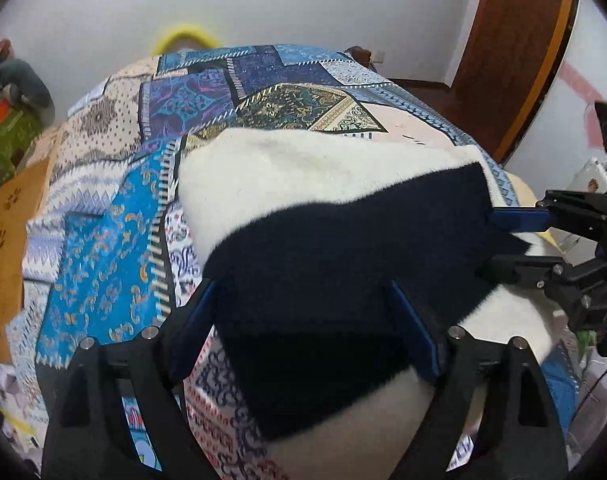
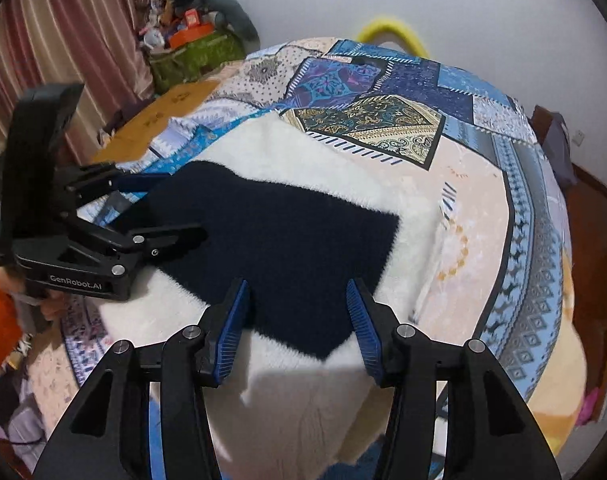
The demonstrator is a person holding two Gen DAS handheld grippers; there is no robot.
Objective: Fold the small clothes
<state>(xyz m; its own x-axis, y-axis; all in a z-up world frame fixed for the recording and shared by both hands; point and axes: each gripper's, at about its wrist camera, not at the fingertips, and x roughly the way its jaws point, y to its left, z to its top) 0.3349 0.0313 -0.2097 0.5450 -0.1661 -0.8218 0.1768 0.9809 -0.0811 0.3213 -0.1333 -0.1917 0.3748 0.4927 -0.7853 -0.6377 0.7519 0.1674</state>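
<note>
- One small garment, a fluffy piece in white (image 2: 331,160) and dark navy (image 2: 279,236), lies on the patchwork bedspread (image 2: 499,184), toward its near edge; the navy part is spread flat across the white pile, its near tip pointing toward the right wrist camera.
- Both tongs stand released, with nothing pinched between the blue pads in either view.
- Left gripper (image 1: 303,320) hovers with its jaws wide, straddling the navy cloth at the near left side; in the right wrist view it (image 2: 163,204) reaches in from the left, fingertips at the navy edge.
- Right gripper (image 2: 297,320) stands partly parted over the near navy tip, pads on either side of the cloth but not pressing on it.
- Judged from this lie, one fold seems laid down and the hands are between grasps.
- Next move likely calls for picking a fresh edge: pads must dip into the deep pile and bite the full thickness, both hands together, so the layer lifts evenly and does not slide.
- Far off, a yellow ring (image 2: 391,32) shows past the bed's far edge.
</note>
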